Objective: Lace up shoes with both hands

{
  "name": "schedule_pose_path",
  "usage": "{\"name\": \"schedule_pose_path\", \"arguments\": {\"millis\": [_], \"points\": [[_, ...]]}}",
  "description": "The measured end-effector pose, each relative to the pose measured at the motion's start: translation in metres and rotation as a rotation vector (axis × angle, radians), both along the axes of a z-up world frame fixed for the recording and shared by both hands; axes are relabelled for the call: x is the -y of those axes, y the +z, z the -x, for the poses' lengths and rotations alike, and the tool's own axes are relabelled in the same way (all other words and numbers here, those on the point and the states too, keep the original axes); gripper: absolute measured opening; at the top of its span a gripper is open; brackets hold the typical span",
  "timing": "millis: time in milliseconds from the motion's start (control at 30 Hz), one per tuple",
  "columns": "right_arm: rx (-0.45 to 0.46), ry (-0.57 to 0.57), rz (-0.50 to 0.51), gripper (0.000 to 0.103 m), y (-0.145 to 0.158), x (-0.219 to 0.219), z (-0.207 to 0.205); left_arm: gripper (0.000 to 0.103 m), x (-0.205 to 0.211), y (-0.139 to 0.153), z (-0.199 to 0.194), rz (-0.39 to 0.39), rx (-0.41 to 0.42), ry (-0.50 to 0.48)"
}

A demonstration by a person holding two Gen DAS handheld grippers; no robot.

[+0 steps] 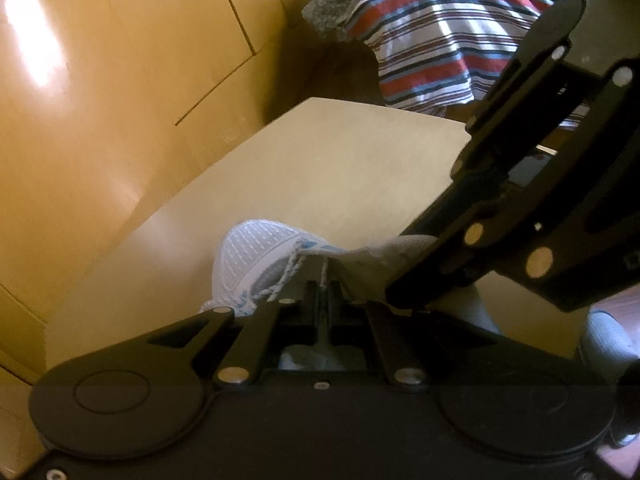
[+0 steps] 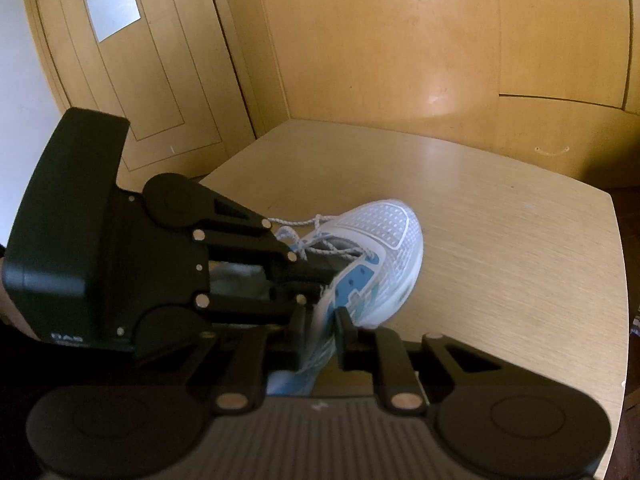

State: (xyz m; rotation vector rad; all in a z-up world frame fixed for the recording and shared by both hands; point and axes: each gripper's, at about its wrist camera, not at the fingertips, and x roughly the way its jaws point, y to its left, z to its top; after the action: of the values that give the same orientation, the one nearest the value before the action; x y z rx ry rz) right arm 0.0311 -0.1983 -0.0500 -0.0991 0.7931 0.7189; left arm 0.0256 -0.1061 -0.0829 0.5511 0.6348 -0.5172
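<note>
**Both tongs at the white and blue shoe, lace pinched on the left**

Left black two-finger gripper (image 1: 323, 292) pressed together, pinching a white lace with blue flecks (image 1: 325, 276) that runs straight up from between its fingertips to the eyelets. Just ahead of these fingertips, the white mesh running shoe with blue side panels (image 2: 384, 248), lying on a pale wooden tabletop (image 2: 500, 240), toe pointing away from both tongs. Another loop of the same lace hanging loose a little left of the left fingertips.

Right black two-finger gripper (image 2: 322, 320) only a little spread, with the blue and white side wall of the shoe standing between its fingers; pads seemingly touching this wall on both sides, so gripping the shoe by its side near the collar. In the right wrist view, left gripper coming in from the left, just above the right fingertips, over the shoe opening. In the left wrist view, right gripper crossing from the upper right down to the grey tongue (image 1: 360, 264), touching the shoe there.

Behind the table, beyond the tongs, orange-brown wooden panels (image 2: 380, 40) and a striped red, white and blue cloth (image 1: 440, 32).
</note>
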Motion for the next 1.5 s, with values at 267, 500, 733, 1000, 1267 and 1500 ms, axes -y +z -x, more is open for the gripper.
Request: {"name": "schedule_pose_path", "arguments": {"millis": [267, 500, 733, 1000, 1267, 1500], "points": [[-0.009, -0.006, -0.011, 0.015, -0.0002, 0.0019, -0.002, 0.001, -0.0017, -0.0001, -0.0008, -0.002, -0.015, 0.003], [-0.015, -0.01, -0.015, 0.015, -0.0009, 0.0031, -0.0039, 0.001, -0.0011, 0.0011, -0.0003, -0.003, -0.021, -0.007], [-0.019, -0.01, -0.016, 0.015, -0.0013, 0.0046, -0.0053, 0.001, -0.0011, 0.0005, -0.0017, -0.008, -0.034, -0.005], [-0.02, -0.009, -0.015, 0.015, -0.002, 0.0061, -0.0062, 0.001, -0.0017, -0.0003, -0.0004, 0.002, -0.021, -0.006], [-0.021, -0.007, -0.012, 0.015, -0.0025, 0.0053, -0.0053, 0.001, 0.0016, -0.0019, -0.0003, 0.004, -0.016, -0.003], [-0.019, -0.005, -0.008, 0.015, -0.0026, 0.0046, -0.004, 0.001, 0.0041, -0.004, -0.0019, 0.003, 0.002, 0.014]]}}
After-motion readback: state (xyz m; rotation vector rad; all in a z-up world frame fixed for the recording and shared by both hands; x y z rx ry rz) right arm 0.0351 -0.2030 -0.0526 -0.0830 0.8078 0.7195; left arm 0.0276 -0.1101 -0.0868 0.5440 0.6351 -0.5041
